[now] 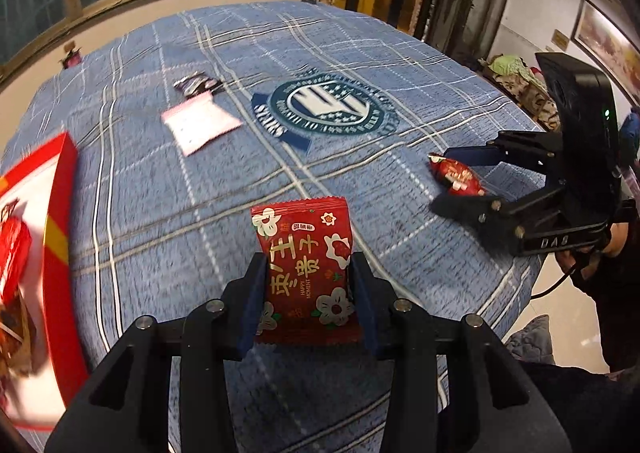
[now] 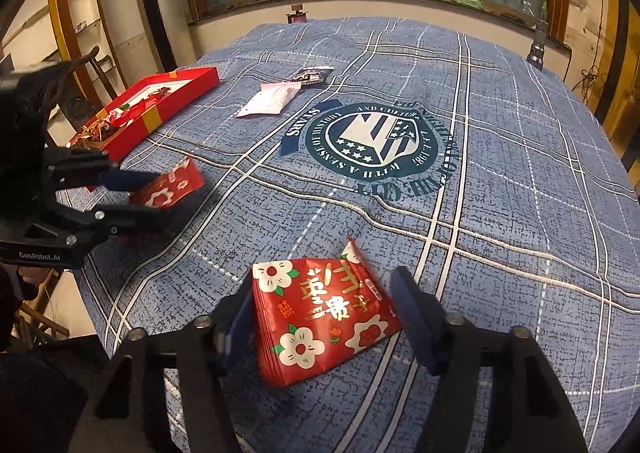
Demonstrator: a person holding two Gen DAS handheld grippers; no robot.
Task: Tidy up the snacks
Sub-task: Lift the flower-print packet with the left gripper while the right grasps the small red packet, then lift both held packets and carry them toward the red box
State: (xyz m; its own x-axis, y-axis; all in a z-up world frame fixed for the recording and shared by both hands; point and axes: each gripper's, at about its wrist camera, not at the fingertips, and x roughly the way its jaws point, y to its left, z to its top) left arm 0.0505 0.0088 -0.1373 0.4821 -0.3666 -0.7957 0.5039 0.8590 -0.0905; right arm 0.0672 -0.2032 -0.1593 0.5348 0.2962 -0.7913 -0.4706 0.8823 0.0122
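My left gripper (image 1: 307, 273) is shut on a red snack packet with white flowers (image 1: 306, 253) and holds it above the blue checked tablecloth; it also shows in the right wrist view (image 2: 168, 189). My right gripper (image 2: 320, 313) has its jaws wide around a second red flower packet (image 2: 320, 313), which lies tilted between the fingers; I cannot tell if the pads touch it. In the left wrist view the right gripper (image 1: 444, 181) shows that packet (image 1: 458, 176) between its fingers. A red gift box (image 2: 160, 101) holding snacks sits at the table's left edge (image 1: 60, 213).
A pink-white packet (image 1: 198, 125) (image 2: 270, 99) and a dark packet (image 1: 198, 83) (image 2: 312, 74) lie on the cloth beyond the box. A round crest print (image 2: 372, 139) marks the table's middle. Windows and a tall white appliance (image 2: 156, 1) stand behind.
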